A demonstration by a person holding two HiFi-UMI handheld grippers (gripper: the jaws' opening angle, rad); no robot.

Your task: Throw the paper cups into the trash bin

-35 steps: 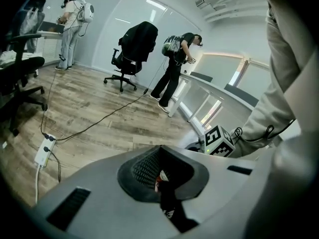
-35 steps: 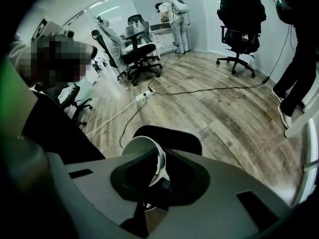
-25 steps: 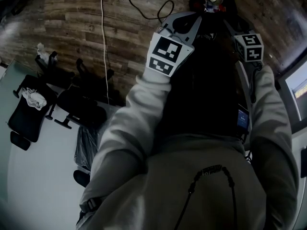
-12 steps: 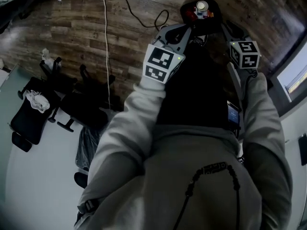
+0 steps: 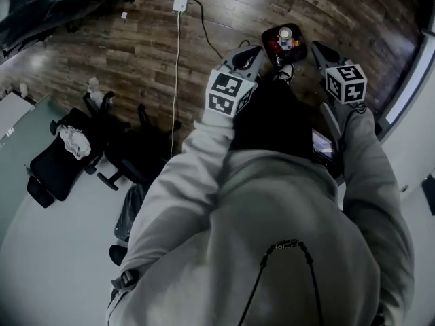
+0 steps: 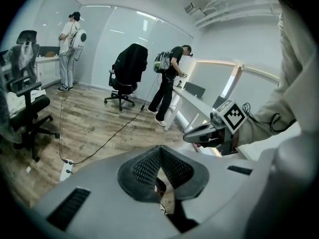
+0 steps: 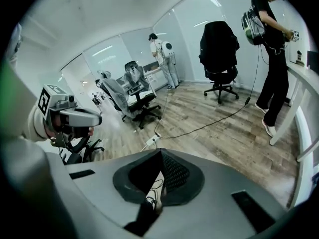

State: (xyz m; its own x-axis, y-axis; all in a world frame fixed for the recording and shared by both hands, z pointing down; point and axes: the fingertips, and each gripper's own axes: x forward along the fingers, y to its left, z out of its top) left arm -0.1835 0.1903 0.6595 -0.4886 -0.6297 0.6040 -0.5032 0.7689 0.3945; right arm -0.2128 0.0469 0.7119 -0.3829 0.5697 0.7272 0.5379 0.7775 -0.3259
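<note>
Around the trash bin (image 5: pixel 267 34), wood floor (image 5: pixel 136 46).

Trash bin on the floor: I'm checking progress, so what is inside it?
A pale cup and something red show inside the trash bin; whatever lies beneath them is covered.

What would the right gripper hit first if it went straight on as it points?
Probably the wooden floor, near the white power strip; nothing shows between it and the right gripper, though depth is unclear.
</note>
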